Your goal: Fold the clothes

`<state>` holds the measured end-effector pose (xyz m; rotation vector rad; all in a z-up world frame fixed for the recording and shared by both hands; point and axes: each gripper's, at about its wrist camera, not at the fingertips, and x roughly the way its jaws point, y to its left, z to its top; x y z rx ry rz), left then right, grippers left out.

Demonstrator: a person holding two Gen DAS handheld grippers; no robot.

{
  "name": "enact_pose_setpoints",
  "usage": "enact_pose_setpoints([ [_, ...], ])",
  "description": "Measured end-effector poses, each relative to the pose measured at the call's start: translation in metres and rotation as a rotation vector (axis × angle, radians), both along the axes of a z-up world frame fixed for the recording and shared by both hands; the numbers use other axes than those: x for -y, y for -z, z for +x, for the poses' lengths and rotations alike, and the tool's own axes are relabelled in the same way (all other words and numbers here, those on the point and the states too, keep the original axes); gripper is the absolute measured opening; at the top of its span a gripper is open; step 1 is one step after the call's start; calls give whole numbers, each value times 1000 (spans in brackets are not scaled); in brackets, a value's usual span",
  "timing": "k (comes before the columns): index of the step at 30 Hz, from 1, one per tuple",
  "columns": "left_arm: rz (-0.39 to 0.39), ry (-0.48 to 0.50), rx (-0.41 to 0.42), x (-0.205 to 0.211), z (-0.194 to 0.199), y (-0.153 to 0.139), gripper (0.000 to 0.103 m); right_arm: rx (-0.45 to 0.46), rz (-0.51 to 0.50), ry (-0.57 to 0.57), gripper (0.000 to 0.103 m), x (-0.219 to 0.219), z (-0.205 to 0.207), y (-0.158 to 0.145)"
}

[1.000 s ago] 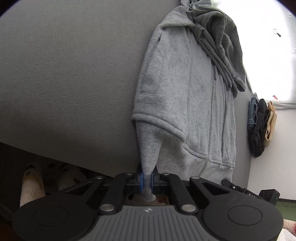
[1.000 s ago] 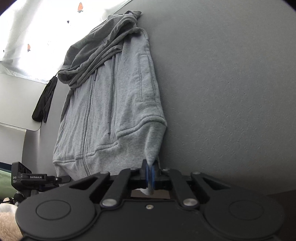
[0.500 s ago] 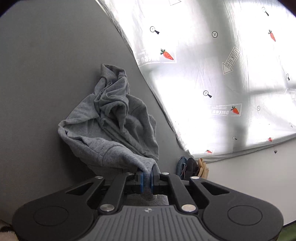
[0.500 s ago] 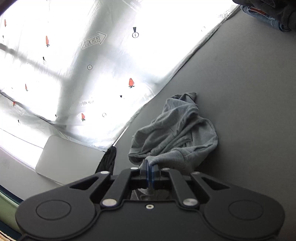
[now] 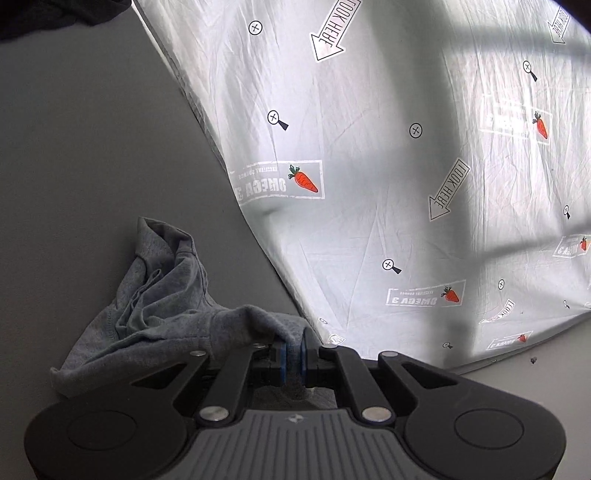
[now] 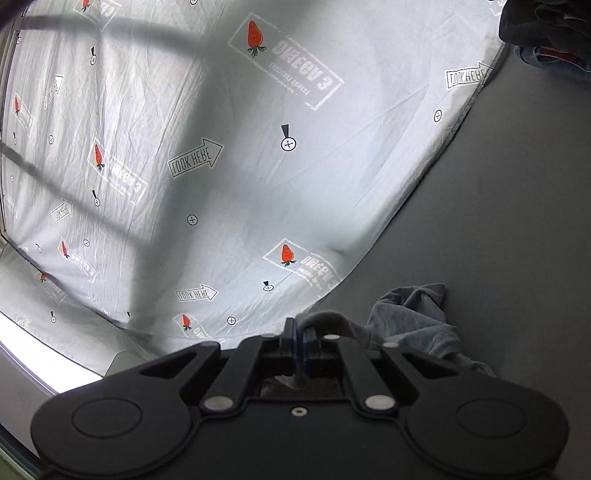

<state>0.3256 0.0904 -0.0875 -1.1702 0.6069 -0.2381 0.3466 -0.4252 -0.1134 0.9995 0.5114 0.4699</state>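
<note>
The left gripper [image 5: 292, 354] pinches the grey hoodie [image 5: 155, 314] — a bit of cloth is squeezed between its blue pads. The right gripper [image 6: 298, 345] pinches another bit of the hoodie [image 6: 417, 317]. The rest of the hoodie lies bunched up on the grey tabletop [image 5: 81, 155], near a white curtain [image 5: 388, 166] with carrots on it. Dark clothes [image 6: 546, 33] are piled far off — no box or basket shows.
</note>
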Motion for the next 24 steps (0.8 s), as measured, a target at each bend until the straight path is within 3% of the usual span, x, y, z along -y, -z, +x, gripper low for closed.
enact_pose_setpoints([
  [5, 48, -32, -66, -10, 78, 15, 8, -44, -69, -6, 3, -17, 77, 12],
  [7, 4, -56, -133, -17, 107, 25, 11, -87, -102, -16, 7, -28, 115, 23],
  [9, -40, -66, -181, -23, 136, 32, 21, -132, -119, -9, 12, -36, 147, 28],
  [11, 57, -81, -149, -25, 155, 22, 28, -119, -119, 4, 28, -37, 164, 24],
  [13, 154, -98, -124, -27, 163, 7, 36, -86, -121, 12, 36, -38, 177, 16],
  [16, 279, -116, -97, -24, 157, -5, 54, -62, -221, 2, 41, -42, 176, 7],
  [21, 561, 19, -170, 16, 134, 14, 72, -114, -444, -68, 48, -63, 145, 25],
  [24, 623, 67, -262, 27, 114, 41, 73, -188, -508, -91, 56, -69, 116, 50],
])
